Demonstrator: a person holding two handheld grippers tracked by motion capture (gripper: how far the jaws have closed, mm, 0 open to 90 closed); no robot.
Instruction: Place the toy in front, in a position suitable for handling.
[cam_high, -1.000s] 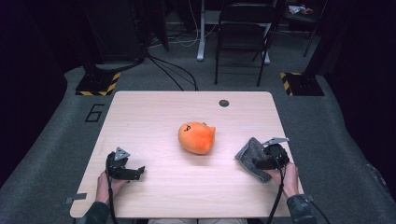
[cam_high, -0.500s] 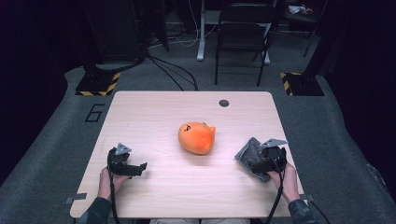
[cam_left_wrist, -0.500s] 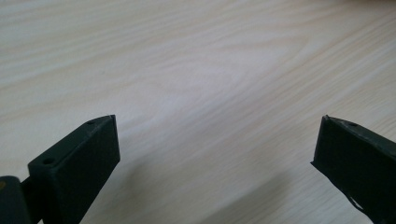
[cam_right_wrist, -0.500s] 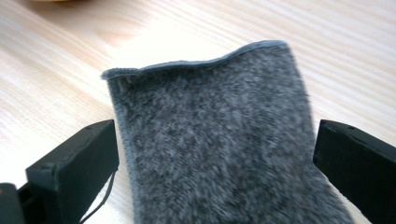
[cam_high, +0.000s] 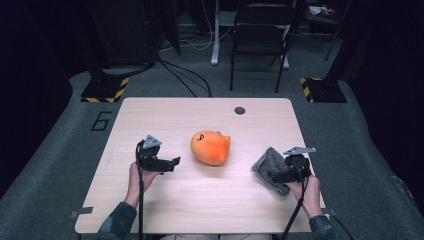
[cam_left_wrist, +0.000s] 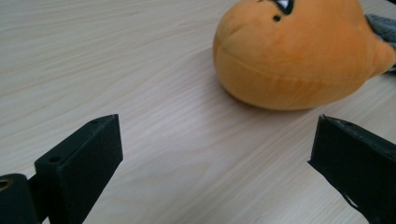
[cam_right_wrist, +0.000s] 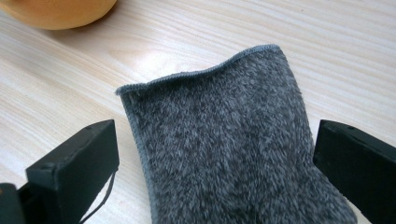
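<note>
The table (cam_high: 165, 115) is a light wood-grain rectangle with rounded corners; a small dark round cap (cam_high: 240, 110) sits near its far edge. Beyond the table stands a black folding chair (cam_high: 261, 35) on a grey floor.

The orange plush toy (cam_high: 210, 147) lies near the centre of the table, resting on the tabletop, with a dark face mark on its upper side. In the left gripper view the toy (cam_left_wrist: 299, 51) lies ahead of the jaws and apart from them.

The grey cloth (cam_high: 270, 165) lies on the right part of the table, well apart from the toy. It is a fuzzy fabric with a stitched hem. In the right gripper view the cloth (cam_right_wrist: 224, 140) runs between the two black jaws, with its hemmed edge pointing away from the camera.

The right gripper (cam_high: 275, 175) sits over the near end of the cloth. Its jaws stand wide apart on either side of the fabric, released and not pinching it.

The left gripper (cam_high: 172, 162) is held just left of the toy, jaws pointing toward it. Its jaws are spread wide, released, with bare tabletop between them.
</note>
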